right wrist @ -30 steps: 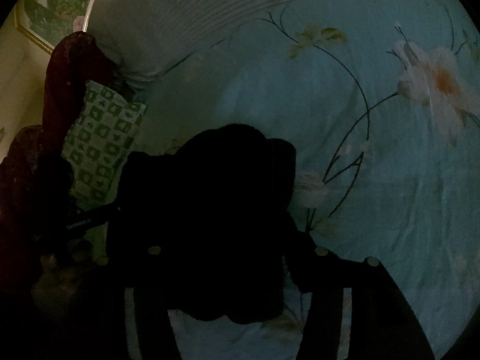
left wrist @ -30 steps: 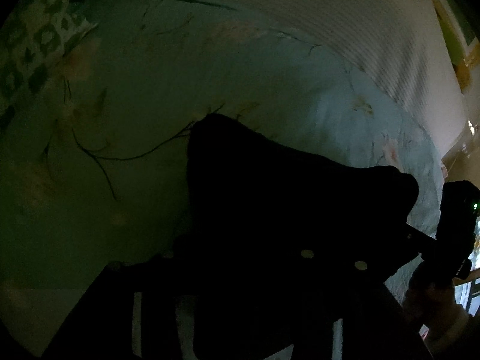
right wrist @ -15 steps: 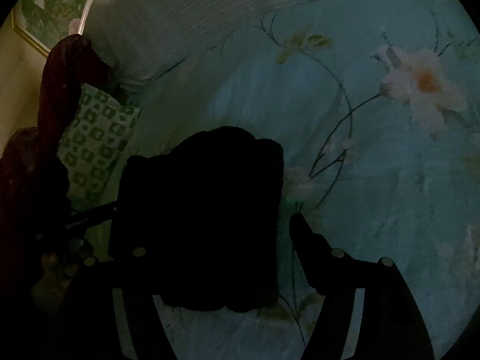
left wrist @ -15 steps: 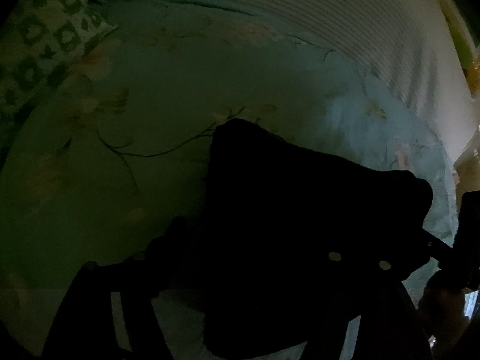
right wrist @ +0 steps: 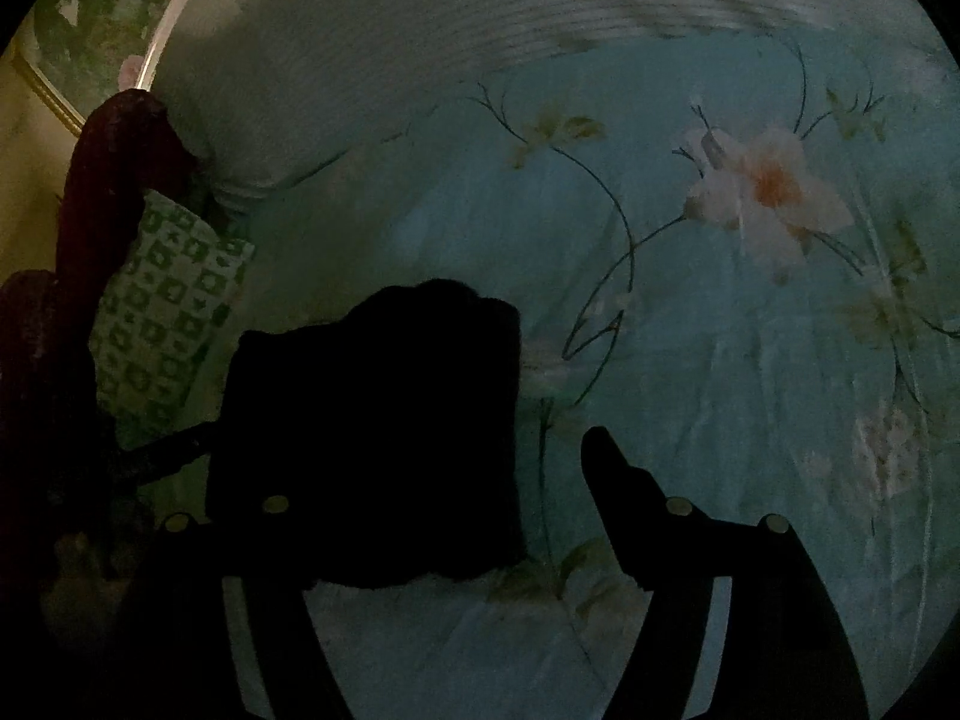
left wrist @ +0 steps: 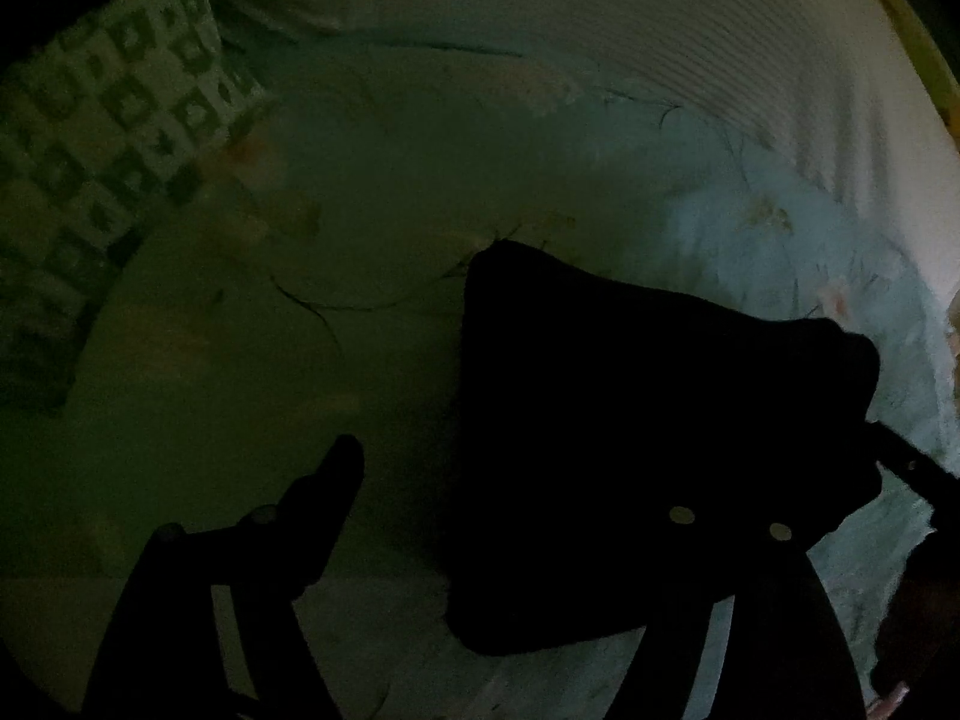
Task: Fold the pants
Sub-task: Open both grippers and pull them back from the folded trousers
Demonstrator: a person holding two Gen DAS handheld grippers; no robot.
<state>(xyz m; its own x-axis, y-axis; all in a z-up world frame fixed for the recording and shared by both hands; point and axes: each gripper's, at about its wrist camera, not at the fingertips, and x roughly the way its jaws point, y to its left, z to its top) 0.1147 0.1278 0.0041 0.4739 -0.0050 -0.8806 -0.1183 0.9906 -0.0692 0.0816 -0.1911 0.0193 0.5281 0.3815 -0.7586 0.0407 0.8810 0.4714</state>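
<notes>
now both sets of tongs are letting go: the left gripper and right gripper, earlier closer on the cloth, are opening, holding nothing. the pants lie as a dark folded bundle at lower centre on the floral sheet, so this fold looks finished.

Both of my wrist cams are really dim and grainy here. The folded black pants read as a pure silhouette with 0 detail. The floral bedsheet is brighter toward the right, its left side murky green. Fisheye edges curve and blur.
</notes>
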